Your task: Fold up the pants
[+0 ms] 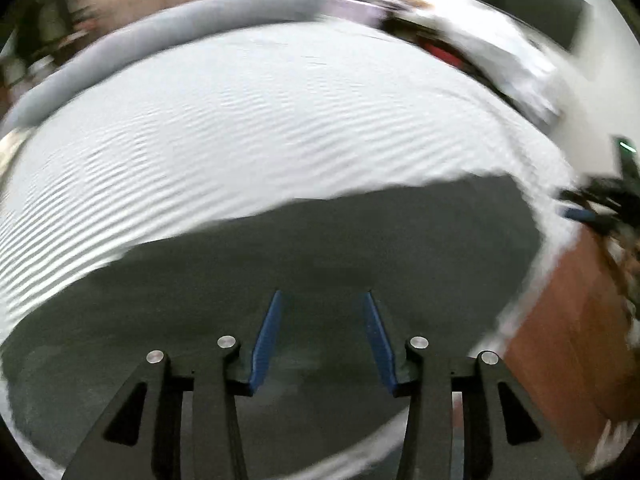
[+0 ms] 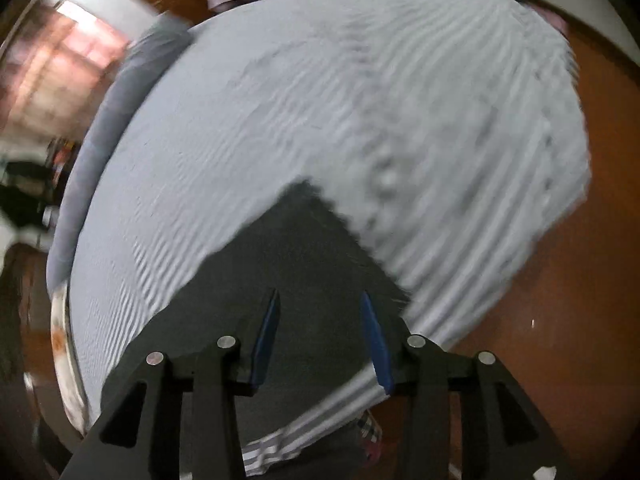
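Dark grey pants (image 1: 320,248) lie flat on a bed with a white striped sheet (image 1: 240,120). In the left wrist view my left gripper (image 1: 323,298) hovers over the pants with its blue fingers (image 1: 266,340) spread apart and nothing between them. In the right wrist view the pants (image 2: 296,256) show as a dark corner pointing away, and my right gripper (image 2: 318,298) is over them near their right edge, open and empty. The other gripper (image 1: 608,200) shows blurred at the far right of the left wrist view. Both views are motion-blurred.
A grey bolster or pillow (image 1: 120,56) runs along the far edge of the bed (image 2: 100,128). Brown wooden floor (image 2: 580,280) lies to the right of the bed (image 1: 568,320). Cluttered items and white cloth (image 1: 500,52) sit at the far right.
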